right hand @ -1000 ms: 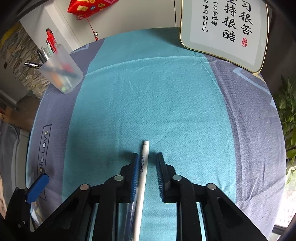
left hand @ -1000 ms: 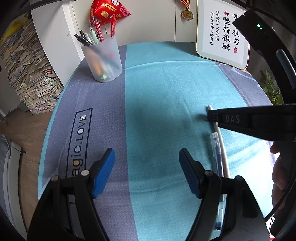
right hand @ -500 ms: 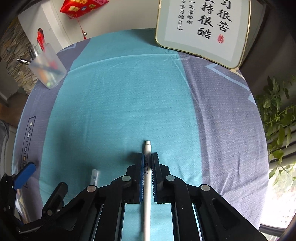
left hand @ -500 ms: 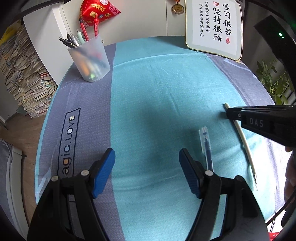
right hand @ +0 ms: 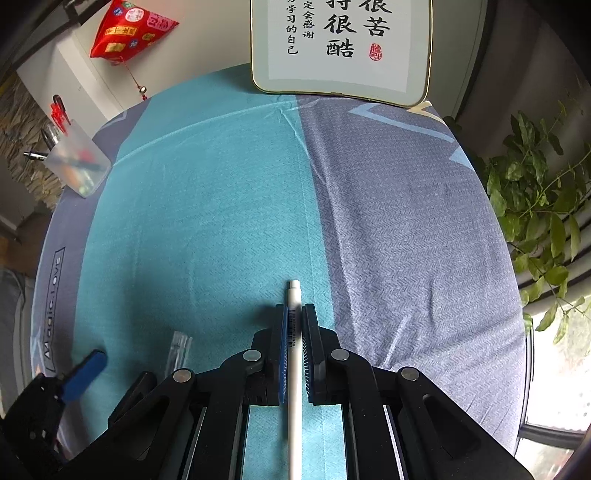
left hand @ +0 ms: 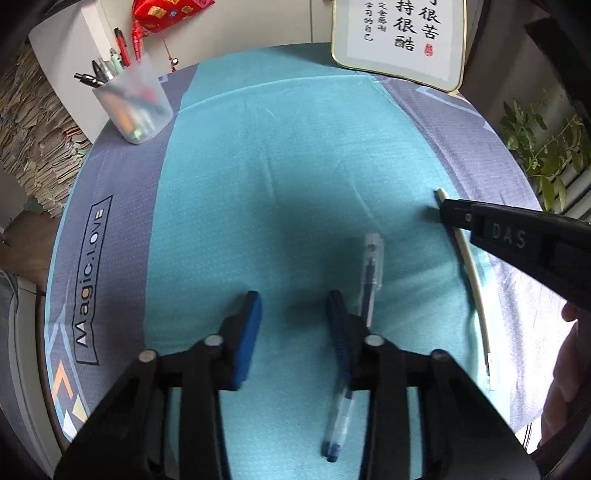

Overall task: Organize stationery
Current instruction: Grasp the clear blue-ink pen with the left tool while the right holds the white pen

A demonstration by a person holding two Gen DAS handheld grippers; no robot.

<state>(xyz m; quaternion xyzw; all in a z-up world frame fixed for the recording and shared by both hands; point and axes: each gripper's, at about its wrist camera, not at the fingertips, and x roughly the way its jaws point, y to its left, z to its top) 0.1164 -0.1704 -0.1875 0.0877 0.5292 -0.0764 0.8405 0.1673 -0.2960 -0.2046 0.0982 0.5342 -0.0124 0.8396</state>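
Note:
My right gripper (right hand: 294, 317) is shut on a white pen (right hand: 294, 369) that runs lengthwise between its pads; the same pen shows in the left wrist view (left hand: 476, 280) with the right gripper's tip (left hand: 454, 216) on it. A clear blue-ink pen (left hand: 369, 280) lies on the teal cloth, partly under my left gripper's right finger; its cap shows in the right wrist view (right hand: 177, 347). My left gripper (left hand: 293, 302) is open and empty, low over the cloth just left of that pen. A frosted pen cup (left hand: 135, 107) with several pens stands at the far left.
A framed calligraphy board (left hand: 399, 37) leans at the table's back edge. A red ornament (right hand: 129, 29) hangs on the wall. A green plant (right hand: 535, 206) stands beyond the right edge. Stacks of books (left hand: 33, 144) sit beyond the left edge.
My right gripper closed on the white pen and carried it to the right, away from the blue pen. My left gripper narrowed its opening and moved toward the blue pen.

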